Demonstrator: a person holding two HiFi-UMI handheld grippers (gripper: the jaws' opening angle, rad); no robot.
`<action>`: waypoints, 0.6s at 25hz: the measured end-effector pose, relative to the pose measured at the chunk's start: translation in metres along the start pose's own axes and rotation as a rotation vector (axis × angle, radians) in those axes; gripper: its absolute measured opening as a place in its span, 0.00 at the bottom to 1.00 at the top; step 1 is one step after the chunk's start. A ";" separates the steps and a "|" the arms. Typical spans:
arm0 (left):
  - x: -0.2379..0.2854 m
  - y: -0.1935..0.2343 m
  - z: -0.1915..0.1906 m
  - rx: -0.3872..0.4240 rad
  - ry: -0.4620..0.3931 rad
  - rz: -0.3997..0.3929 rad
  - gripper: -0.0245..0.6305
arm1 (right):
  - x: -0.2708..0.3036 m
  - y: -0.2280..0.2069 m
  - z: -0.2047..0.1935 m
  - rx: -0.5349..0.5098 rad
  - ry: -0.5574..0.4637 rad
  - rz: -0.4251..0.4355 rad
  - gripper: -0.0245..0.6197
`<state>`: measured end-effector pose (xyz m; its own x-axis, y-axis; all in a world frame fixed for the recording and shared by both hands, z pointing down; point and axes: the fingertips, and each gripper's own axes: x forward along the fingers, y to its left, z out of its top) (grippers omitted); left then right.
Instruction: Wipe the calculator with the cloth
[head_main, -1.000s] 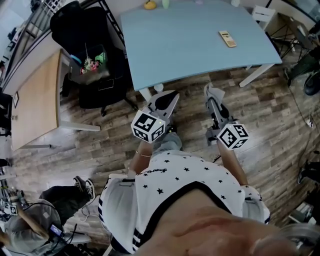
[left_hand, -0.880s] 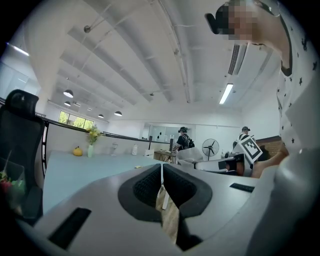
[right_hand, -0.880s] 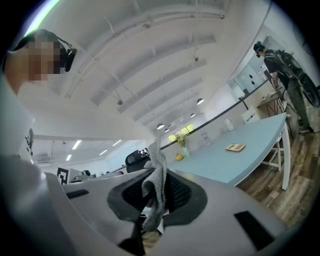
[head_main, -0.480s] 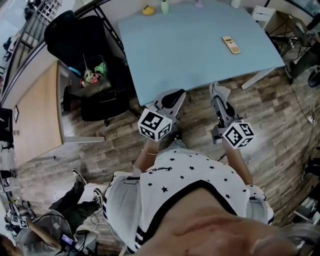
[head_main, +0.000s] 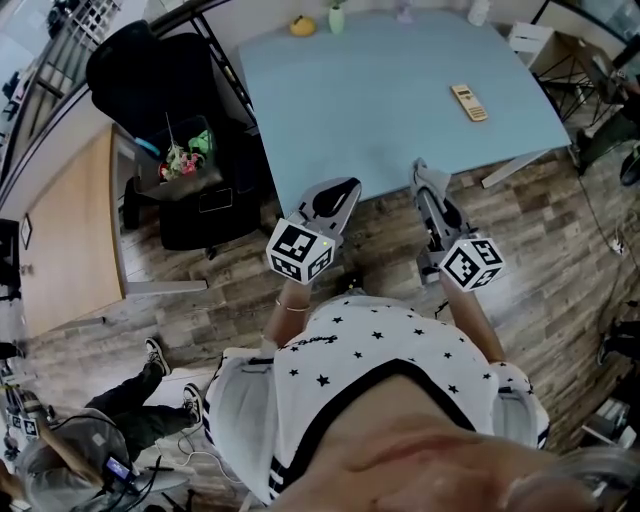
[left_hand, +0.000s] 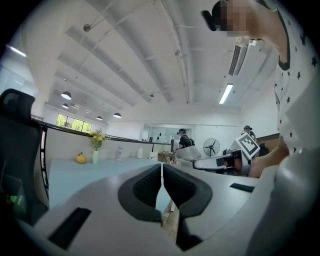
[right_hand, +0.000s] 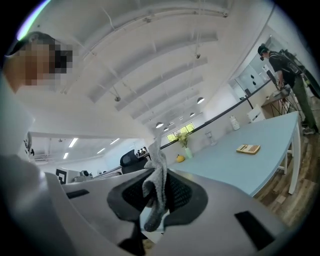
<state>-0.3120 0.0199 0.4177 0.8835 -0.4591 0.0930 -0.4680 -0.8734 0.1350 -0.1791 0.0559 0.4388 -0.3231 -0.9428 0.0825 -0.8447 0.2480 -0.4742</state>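
Right gripper (right_hand: 159, 194) was clamped tight on a grey cloth (right_hand: 156, 182), which stuck up out of the jaws. Left gripper (left_hand: 162, 174) was pretty much closed with nothing in it. Both were held side by side at the near edge of the blue table (head_main: 370, 110). The calculator (head_main: 469, 103) sat well ahead on the table's right side, untouched.

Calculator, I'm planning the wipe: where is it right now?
In the head view, the calculator lies on the blue table's far right part, ahead of the right gripper holding the cloth.
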 end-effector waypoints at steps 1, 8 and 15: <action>-0.001 0.002 -0.001 -0.005 -0.001 0.002 0.09 | 0.003 0.001 -0.001 -0.004 0.007 0.006 0.11; 0.000 0.018 -0.007 -0.027 0.004 0.031 0.09 | 0.021 0.000 -0.001 -0.013 0.025 0.035 0.11; 0.011 0.027 -0.002 -0.002 0.015 0.084 0.09 | 0.040 -0.015 0.004 0.006 0.038 0.082 0.11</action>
<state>-0.3152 -0.0088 0.4247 0.8405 -0.5286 0.1189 -0.5409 -0.8314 0.1277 -0.1776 0.0135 0.4463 -0.4071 -0.9102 0.0764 -0.8124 0.3225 -0.4858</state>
